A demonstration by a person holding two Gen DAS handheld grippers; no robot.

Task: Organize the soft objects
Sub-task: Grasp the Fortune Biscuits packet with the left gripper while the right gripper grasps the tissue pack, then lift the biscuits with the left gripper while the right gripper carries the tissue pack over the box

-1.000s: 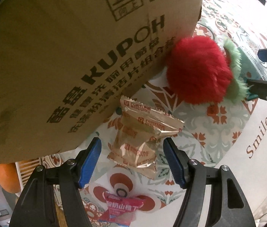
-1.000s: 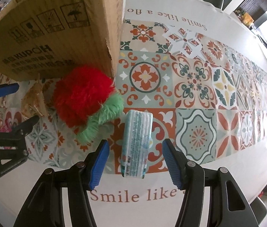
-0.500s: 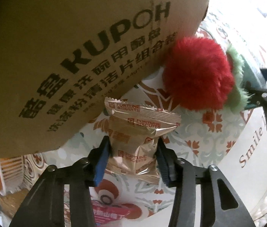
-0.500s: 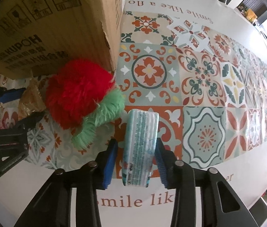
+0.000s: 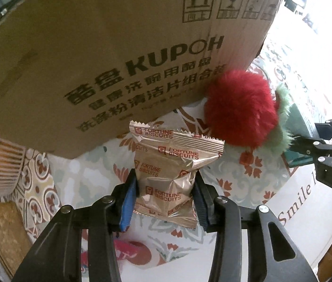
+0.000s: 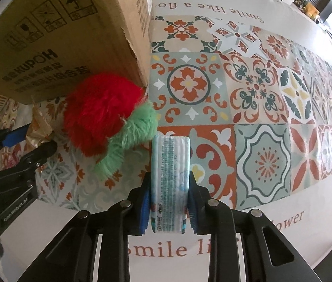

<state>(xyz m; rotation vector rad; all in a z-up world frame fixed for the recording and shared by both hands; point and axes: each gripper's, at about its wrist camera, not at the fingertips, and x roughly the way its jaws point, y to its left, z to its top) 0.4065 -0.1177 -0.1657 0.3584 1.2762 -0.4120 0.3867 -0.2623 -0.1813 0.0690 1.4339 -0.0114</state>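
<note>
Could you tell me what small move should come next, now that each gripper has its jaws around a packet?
Probably lift both straight up. The left gripper pinches the biscuit packet and the right gripper clamps the tissue pack, both on the tablecloth. Rising first should avoid dragging against the red plush toy beside the cardboard box.
</note>
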